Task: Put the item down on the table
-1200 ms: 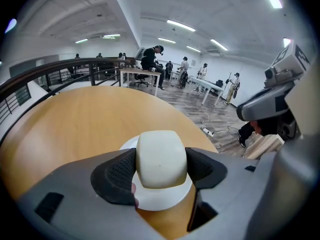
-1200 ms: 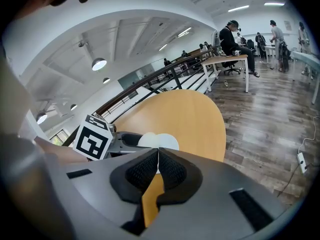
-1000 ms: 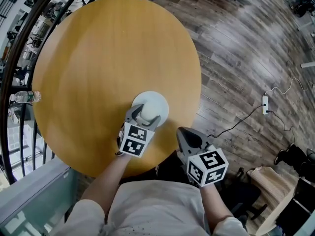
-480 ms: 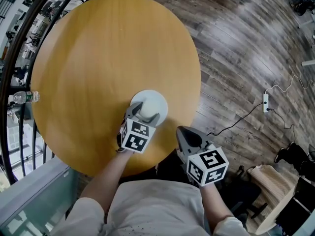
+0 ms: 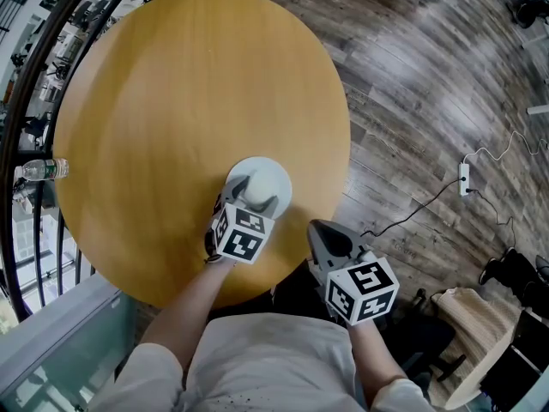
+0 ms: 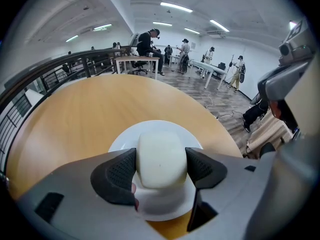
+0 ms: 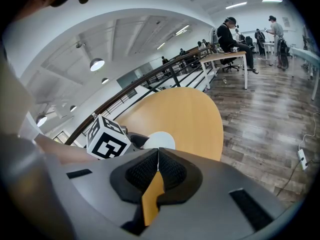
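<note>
A white round dish (image 5: 273, 175) lies over the round wooden table (image 5: 189, 84) near its front edge. From the dish rises a white rounded lump (image 6: 161, 154), and my left gripper (image 6: 161, 168) is shut on that lump, one black pad (image 6: 120, 171) pressed to each side. In the head view the left gripper (image 5: 253, 199) covers the dish's near part. I cannot tell whether the dish touches the tabletop. My right gripper (image 5: 326, 240) hangs off the table's front edge, shut with nothing between its pads (image 7: 170, 170).
A dark curved railing (image 5: 34, 67) runs along the table's left side, with a water bottle (image 5: 39, 170) beside it. To the right is wooden floor with a power strip and cable (image 5: 463, 181). People and desks (image 6: 150, 41) stand far behind.
My left gripper has edged slightly forward and turned a little, the white item moving with it. The right gripper has stayed where it was.
</note>
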Available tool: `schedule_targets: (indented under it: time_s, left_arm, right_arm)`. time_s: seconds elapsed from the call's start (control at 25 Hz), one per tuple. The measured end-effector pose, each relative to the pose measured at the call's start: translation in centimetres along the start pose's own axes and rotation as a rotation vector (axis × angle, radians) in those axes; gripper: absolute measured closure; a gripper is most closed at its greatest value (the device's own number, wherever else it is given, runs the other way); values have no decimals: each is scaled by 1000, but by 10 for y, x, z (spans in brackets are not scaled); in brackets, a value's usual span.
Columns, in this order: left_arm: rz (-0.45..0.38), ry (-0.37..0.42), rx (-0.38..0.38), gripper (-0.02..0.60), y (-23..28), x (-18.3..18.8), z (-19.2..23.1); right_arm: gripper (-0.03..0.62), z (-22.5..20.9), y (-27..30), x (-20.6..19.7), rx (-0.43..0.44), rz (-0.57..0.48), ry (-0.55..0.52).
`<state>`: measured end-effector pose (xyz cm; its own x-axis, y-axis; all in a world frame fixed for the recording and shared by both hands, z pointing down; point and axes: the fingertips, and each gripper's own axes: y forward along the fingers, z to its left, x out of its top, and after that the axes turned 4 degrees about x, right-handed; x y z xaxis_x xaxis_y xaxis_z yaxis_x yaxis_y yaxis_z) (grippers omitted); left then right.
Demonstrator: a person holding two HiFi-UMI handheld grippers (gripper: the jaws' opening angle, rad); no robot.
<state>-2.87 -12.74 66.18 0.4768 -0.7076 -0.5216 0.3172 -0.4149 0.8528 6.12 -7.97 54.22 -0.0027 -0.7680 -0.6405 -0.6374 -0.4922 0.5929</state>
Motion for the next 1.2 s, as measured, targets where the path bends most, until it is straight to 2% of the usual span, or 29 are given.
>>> schedule_targets:
  time_s: [0.72,1.2]
  left_arm:
    - [49,10,21,259,7,0,-1]
    - [48,36,15,259,6,2,-1]
  right_arm:
    - [569,-8,0,4,19,-3,-1]
    - [569,-6,-2,8,25,-5,-4]
